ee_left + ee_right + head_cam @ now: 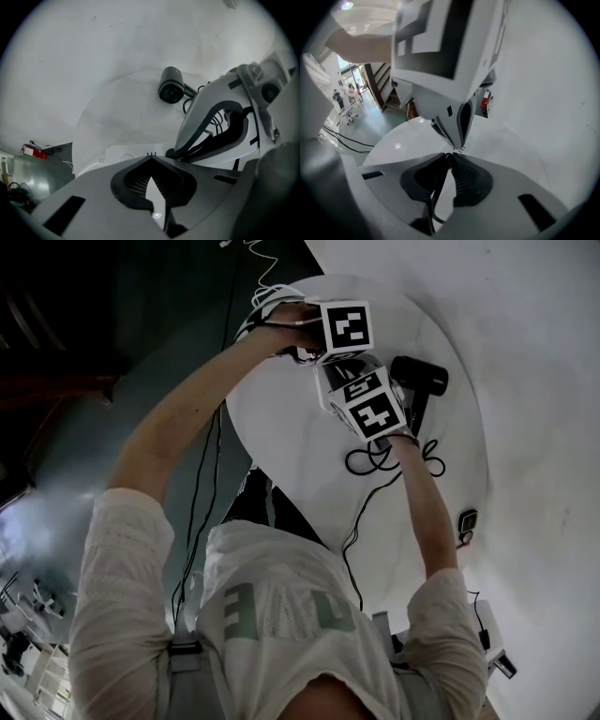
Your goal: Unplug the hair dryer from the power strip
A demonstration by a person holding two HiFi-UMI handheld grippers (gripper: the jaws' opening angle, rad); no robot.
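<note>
Hair dryer cord pinched tight in right gripper.
Left gripper closed, empty, by power strip; next, pull cord straight out.

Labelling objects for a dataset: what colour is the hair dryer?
The hair dryer is black, clearest in the head view.

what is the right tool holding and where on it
The right tool pinches a black cord along its length; no plug shows there.
</note>
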